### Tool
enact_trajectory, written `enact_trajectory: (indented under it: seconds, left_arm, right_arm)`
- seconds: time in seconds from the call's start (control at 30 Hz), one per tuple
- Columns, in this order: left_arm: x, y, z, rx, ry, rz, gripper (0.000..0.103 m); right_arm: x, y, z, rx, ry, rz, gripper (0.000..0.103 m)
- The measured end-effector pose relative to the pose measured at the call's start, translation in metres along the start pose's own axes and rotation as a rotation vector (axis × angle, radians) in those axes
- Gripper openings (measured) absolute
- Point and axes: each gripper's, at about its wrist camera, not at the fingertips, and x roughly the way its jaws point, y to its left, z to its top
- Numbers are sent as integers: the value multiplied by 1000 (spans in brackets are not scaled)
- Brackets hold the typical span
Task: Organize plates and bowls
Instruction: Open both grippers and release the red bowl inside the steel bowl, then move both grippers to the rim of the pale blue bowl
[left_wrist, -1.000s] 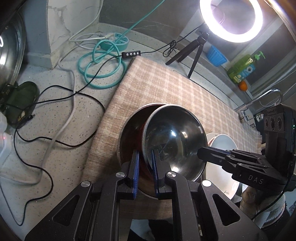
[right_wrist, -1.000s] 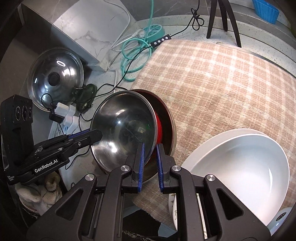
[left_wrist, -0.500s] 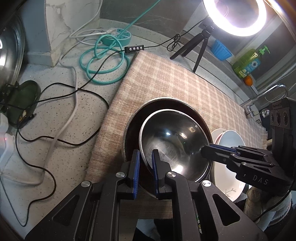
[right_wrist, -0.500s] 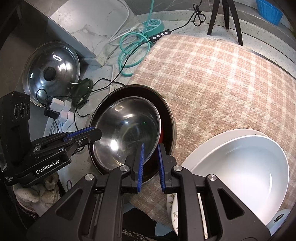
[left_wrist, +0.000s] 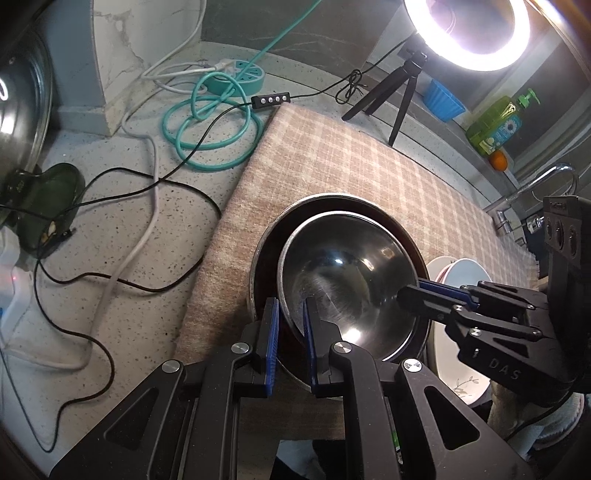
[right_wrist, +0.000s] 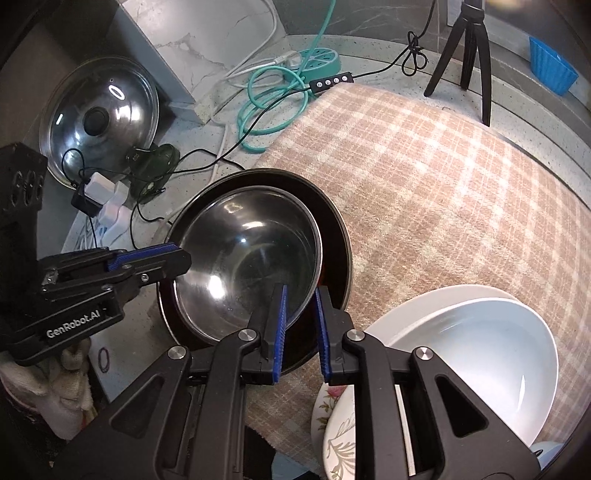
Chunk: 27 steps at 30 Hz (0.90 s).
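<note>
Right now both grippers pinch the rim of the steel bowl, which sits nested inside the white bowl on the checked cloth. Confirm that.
Not quite. The steel bowl sits nested inside the larger dark metal bowl, not the white bowl, which lies apart beside it; the right wrist view shows this. The rest holds: the left gripper and the right gripper each pinch its rim, over the checked cloth.

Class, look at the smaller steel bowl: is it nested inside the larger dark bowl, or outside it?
Inside. The steel bowl sits within the dark bowl, whose rim rings it in both views.
</note>
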Motion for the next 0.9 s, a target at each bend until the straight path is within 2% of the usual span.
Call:
enact_trajectory:
  seconds: [0.13,0.27,0.4,0.5,0.7,0.9]
  left_arm:
    - [0,0,1,1,1,5,11]
    - [-6,-1,2,-2,-10,-1,12]
    - [-18,-3,5,2,-46,-2,12]
    - [-28,-4,9,0,-74,-8,13]
    - [-41,-16,14,12,-106,-68,13]
    - [-33,-49,9,63,-63,-162,13]
  right_arm:
    - [2,3,2,-14,0,-25,16]
    - [0,-2,2,5,-6,-2,17]
    - [-10,-6,1,29,-30,34,28]
    - [-25,-7,1,38,-68,59,31]
    - [-66,-20,-7,74,-132,76,32]
    - [-110,-58,-35,167,-186,52,32]
